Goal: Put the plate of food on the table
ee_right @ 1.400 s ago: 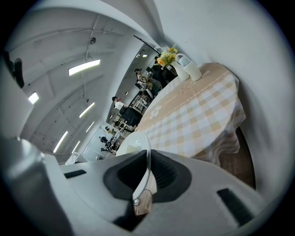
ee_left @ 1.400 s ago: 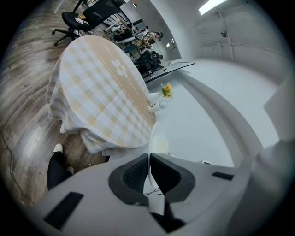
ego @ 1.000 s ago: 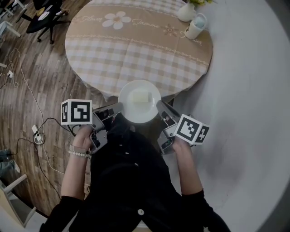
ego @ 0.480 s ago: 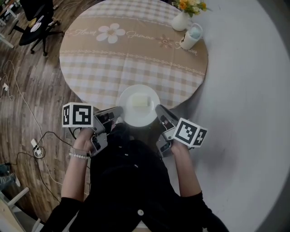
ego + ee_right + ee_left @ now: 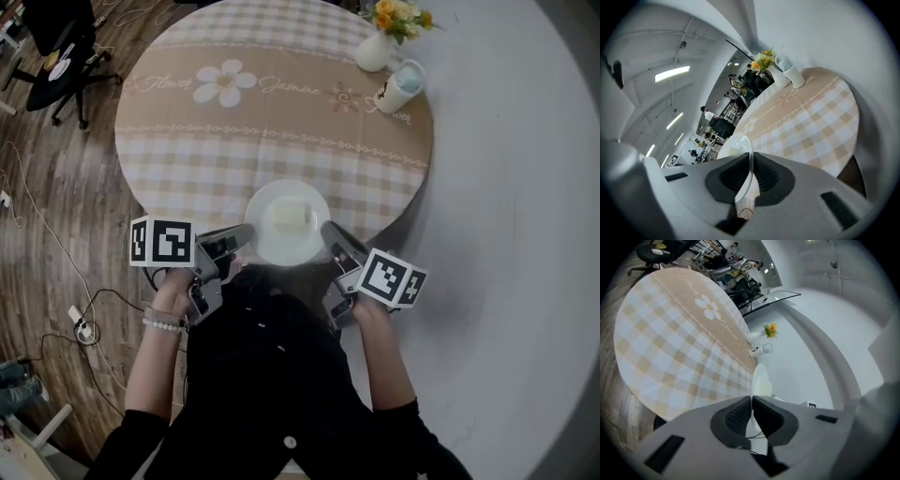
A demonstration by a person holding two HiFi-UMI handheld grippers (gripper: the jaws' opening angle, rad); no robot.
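Nearest in: left gripper (image 5: 239, 238) and right gripper (image 5: 330, 232) sit just ahead of the person's torso, one on each side of the white plate (image 5: 288, 246). Both gripper views show the jaws clamped on the plate's thin rim, left rim and right rim, with the pads biting only the outer edge. A pale block of food (image 5: 291, 217) sits around the plate's centre. From the head view the plate is at the near edge of the round checked table (image 5: 187, 159). Its far part is over the cloth and its near part looks to be past the edge; can't tell if it's touching down yet, my read is not. The landing zone ahead is bare cloth. A cup (image 5: 401, 86) and a flower vase (image 5: 375, 52) stand well apart at the far right, so they're no obstacle. Risks: the shallow rim grip could slip if either side loosens first. Uneven height between the two grippers would tilt the plate and slide the food. Letting go this close to the edge could leave it overhanging and let it tip off. Coming in low could clip the table edge with the plate's underside.
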